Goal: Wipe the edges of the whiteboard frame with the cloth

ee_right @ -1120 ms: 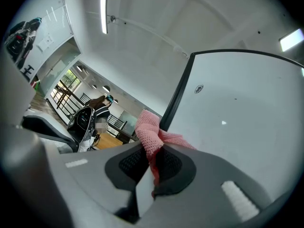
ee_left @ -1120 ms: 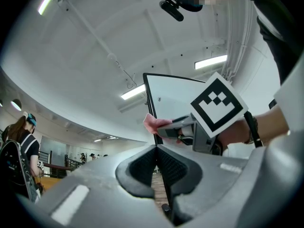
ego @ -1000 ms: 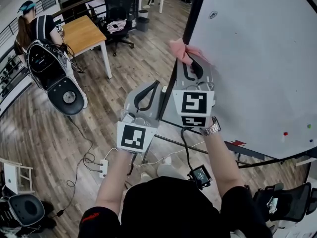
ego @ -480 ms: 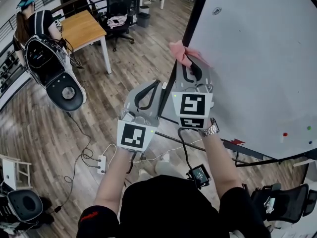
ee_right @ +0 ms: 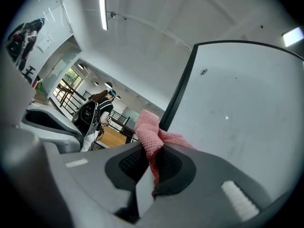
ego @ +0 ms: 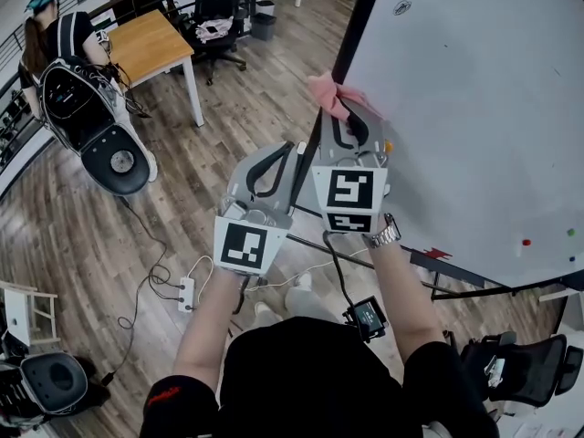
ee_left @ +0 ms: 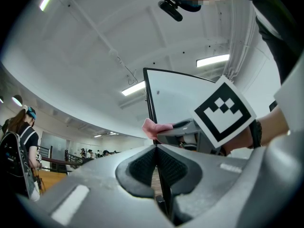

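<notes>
While R gripper [ego: 349, 117] pinches cloth [ego: 327, 95] at whiteboard frame [ego: 352, 24], L gripper [ego: 295, 152] clamps it above wood floor [ego: 239, 108].

Pink on white and black

A pink cloth [ego: 330, 97] is seen against the white whiteboard [ego: 474, 126] with its black frame [ego: 351, 26]; black-and-white squares mark both grey grippers; the floor [ego: 228, 108] is brown.

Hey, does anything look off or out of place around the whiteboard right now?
Nothing much stands out. The pink cloth is bunched in the shut right gripper against the whiteboard frame, and the left gripper is shut on that frame lower down. The only untidy thing is a power strip with loose cable on the floor.
</notes>
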Demonstrator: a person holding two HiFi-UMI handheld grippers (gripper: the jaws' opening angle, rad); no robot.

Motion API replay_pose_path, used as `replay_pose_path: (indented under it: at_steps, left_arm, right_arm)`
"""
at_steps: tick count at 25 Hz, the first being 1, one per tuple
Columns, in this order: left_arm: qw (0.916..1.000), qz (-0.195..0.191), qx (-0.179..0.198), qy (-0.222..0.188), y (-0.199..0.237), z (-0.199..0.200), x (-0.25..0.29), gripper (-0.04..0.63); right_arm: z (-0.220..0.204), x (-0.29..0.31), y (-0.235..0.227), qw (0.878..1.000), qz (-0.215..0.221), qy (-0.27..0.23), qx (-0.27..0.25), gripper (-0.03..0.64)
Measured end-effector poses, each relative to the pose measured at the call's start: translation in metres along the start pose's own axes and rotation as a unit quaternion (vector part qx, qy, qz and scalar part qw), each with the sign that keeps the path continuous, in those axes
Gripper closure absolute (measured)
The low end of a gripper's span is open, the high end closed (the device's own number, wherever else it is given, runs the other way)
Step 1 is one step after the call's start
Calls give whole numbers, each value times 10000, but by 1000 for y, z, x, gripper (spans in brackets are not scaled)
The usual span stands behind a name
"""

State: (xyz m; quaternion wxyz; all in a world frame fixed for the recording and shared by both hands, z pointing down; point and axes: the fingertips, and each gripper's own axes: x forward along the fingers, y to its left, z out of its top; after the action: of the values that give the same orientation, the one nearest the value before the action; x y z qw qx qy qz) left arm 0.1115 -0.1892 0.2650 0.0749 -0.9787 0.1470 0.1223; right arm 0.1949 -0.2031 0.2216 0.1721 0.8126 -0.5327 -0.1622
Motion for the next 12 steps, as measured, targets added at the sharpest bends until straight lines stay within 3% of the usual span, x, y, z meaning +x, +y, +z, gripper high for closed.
replay_pose_path:
  at_steps: [12]
  left_arm:
    - [9999, 21, -139, 79, 1, -13, -2, 594]
  right_arm:
    - [-15, 1, 8, 9999, 41, 101, -86, 588]
